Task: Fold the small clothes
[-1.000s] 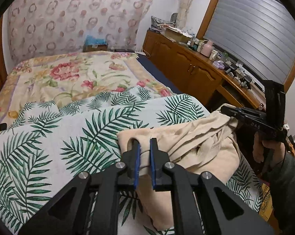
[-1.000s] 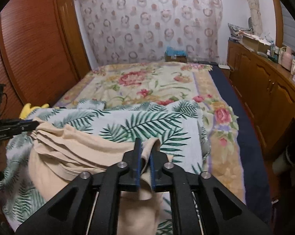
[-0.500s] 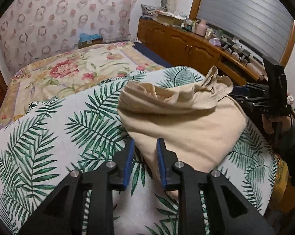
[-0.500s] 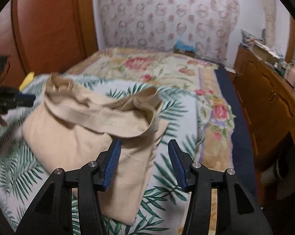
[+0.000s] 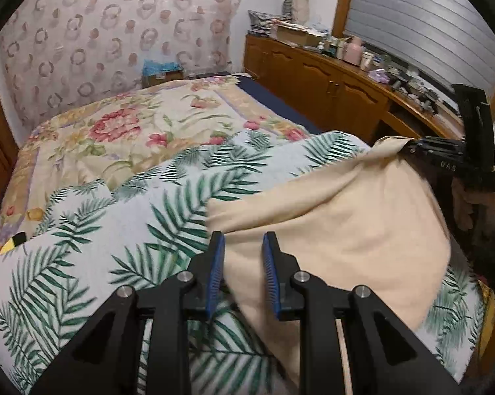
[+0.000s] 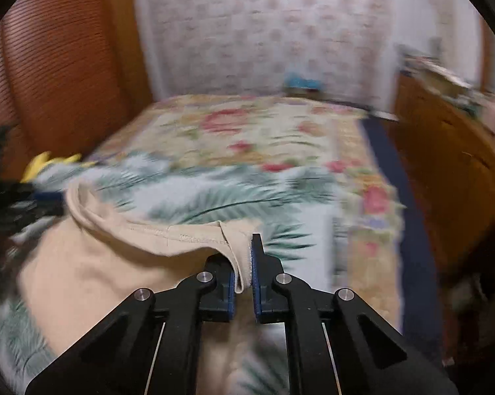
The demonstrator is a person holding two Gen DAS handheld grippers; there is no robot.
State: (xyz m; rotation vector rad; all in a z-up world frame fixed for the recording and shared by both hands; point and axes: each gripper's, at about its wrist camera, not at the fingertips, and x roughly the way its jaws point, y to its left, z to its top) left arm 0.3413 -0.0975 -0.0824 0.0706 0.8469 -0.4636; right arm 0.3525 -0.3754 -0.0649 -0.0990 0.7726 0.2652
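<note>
A beige garment [image 5: 339, 217] lies on the palm-leaf sheet [image 5: 92, 237] at the near end of the bed. My left gripper [image 5: 242, 263] is open, its jaws astride the garment's near left edge, not clamped. My right gripper [image 6: 242, 263] is shut on the garment's hemmed corner [image 6: 240, 263] and lifts it; it also shows in the left wrist view [image 5: 408, 148] at the cloth's far right corner. In the blurred right wrist view the garment [image 6: 92, 276] spreads to the left, and the left gripper [image 6: 46, 197] shows at its far left edge.
A floral bedspread [image 5: 122, 131] covers the far half of the bed. A wooden cabinet [image 5: 329, 85] with clutter on top runs along the right. A wooden wardrobe [image 6: 56, 65] stands on the left. A yellow object [image 6: 46, 163] lies at the bed's left edge.
Both grippers let go of the garment and opened half a second ago. Since then the right gripper has closed on a hemmed corner and lifts it; the left stays open at the near edge.
</note>
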